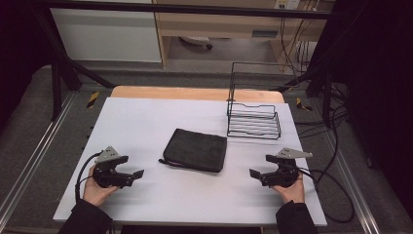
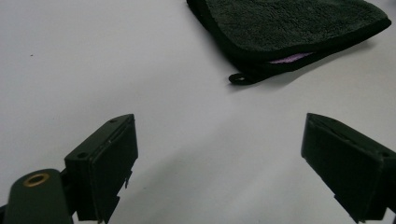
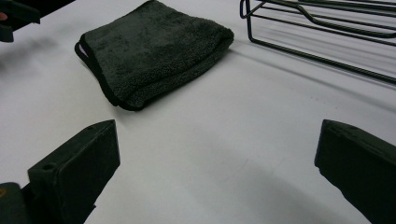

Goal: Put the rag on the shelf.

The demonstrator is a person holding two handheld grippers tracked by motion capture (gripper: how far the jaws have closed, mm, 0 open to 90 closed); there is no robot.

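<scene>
You hold the left gripper [image 1: 138,174] and the right gripper [image 1: 254,173] low over the white table [image 1: 146,122], one at each side of the folded dark towel [image 1: 197,148], which lies flat mid-table, apart from both; that flanking likely readies a two-handed pick-up. Both sets of jaws stand spread with nothing between them. Count one towel, one wire rack [image 1: 253,122] just behind it, two grippers.
</scene>
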